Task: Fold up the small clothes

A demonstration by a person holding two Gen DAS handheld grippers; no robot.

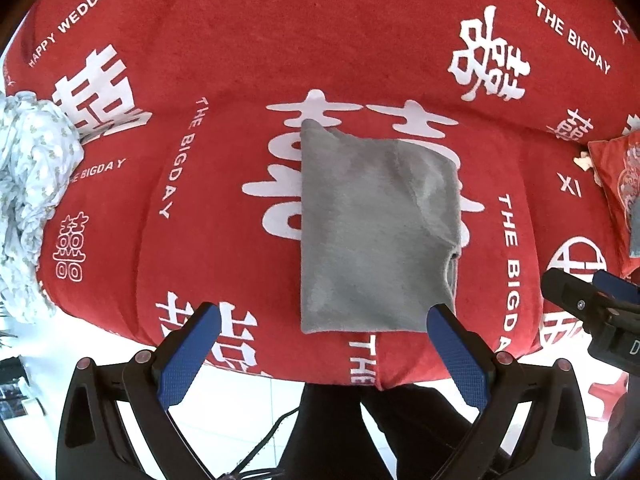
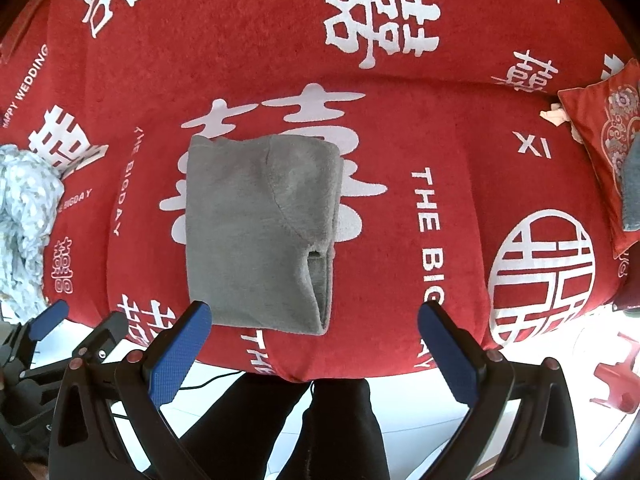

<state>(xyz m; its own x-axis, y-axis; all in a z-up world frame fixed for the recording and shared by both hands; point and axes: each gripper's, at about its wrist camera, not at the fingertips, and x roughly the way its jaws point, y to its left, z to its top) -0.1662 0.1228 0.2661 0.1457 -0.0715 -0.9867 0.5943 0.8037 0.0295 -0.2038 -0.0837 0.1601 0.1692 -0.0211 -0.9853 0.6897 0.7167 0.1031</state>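
Observation:
A grey fleece garment (image 1: 372, 232) lies folded into a tall rectangle on the red sofa cover (image 1: 280, 40); in the right wrist view the grey garment (image 2: 260, 236) sits left of centre. My left gripper (image 1: 324, 320) hangs open just off the sofa's front edge, its right finger near the garment's lower right corner, nothing between the blue pads. My right gripper (image 2: 314, 320) is open too, empty, its left finger by the garment's bottom edge. The right gripper (image 1: 592, 304) also shows at the right of the left wrist view; the left gripper (image 2: 52, 328) shows at the lower left of the right one.
A crumpled white patterned cloth (image 1: 28, 200) lies at the sofa's left end. A red embroidered cushion (image 2: 600, 136) with a grey item (image 2: 632, 192) on it sits at the right. The person's dark trousers (image 2: 304, 432) stand below the sofa edge, over a white tiled floor.

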